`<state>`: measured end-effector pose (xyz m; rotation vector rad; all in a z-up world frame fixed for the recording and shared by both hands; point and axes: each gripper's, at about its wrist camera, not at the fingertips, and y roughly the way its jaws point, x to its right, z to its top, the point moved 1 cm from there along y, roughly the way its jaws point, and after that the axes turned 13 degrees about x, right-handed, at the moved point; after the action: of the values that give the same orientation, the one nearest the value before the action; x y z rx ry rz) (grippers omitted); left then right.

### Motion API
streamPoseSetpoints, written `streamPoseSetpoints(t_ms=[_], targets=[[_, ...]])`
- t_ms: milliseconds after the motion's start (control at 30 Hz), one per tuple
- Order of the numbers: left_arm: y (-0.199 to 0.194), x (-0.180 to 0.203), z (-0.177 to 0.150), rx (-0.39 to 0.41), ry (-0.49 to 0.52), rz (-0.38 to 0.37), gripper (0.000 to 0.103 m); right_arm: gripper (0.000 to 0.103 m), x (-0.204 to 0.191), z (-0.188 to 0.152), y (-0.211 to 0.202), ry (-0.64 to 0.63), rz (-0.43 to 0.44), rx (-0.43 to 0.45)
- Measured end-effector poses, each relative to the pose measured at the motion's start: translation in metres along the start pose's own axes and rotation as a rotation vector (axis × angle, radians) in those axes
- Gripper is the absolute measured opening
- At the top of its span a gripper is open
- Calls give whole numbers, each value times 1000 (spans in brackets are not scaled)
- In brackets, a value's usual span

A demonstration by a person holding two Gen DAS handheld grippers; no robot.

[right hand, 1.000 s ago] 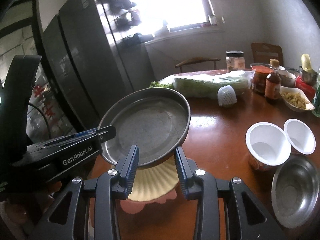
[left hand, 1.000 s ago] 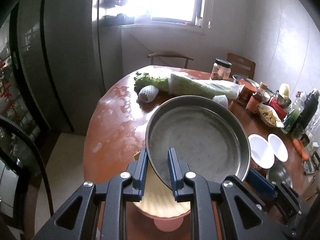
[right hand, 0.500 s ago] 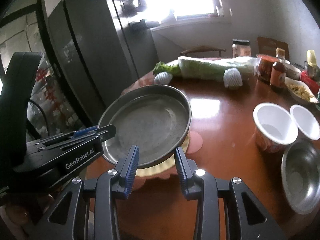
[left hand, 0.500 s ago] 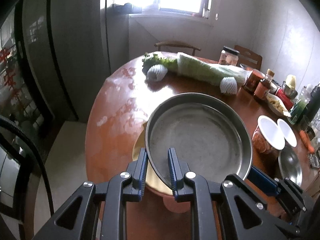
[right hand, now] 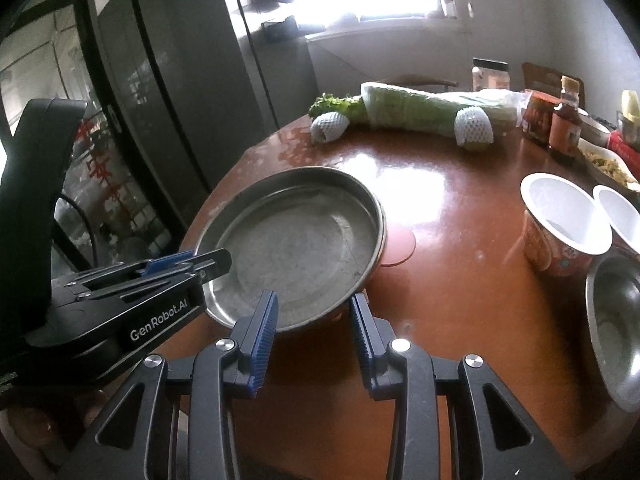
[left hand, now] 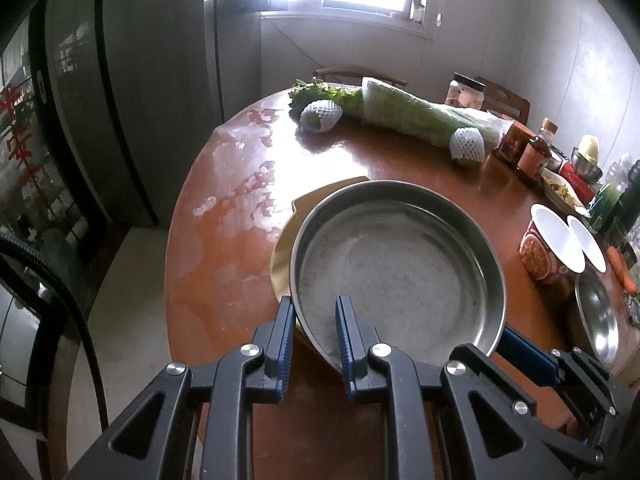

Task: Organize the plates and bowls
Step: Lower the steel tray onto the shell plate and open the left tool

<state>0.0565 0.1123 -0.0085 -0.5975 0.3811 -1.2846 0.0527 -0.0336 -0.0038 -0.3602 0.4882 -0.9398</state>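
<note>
One metal pan [left hand: 396, 264], rim pinched by left gripper [left hand: 314, 320]; right gripper [right hand: 314, 316] narrowly spread behind it; two white cups [right hand: 560, 216] right; "GenRobot.AI" readable.

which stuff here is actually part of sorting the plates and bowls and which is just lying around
Part of the job:
metal pan, gripped at its rim by the left gripper
yellow plate under it
small steel bowl
two white cups

Just lying about:
wrapped cabbage
sauce bottle
jar
</note>
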Motion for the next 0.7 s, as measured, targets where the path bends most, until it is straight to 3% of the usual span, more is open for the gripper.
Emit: streamPoseSetpoints(t_ms=[700], targets=[[18,-6,0,-15,-4,6,21,38,0,2,19,0,-7,-12]])
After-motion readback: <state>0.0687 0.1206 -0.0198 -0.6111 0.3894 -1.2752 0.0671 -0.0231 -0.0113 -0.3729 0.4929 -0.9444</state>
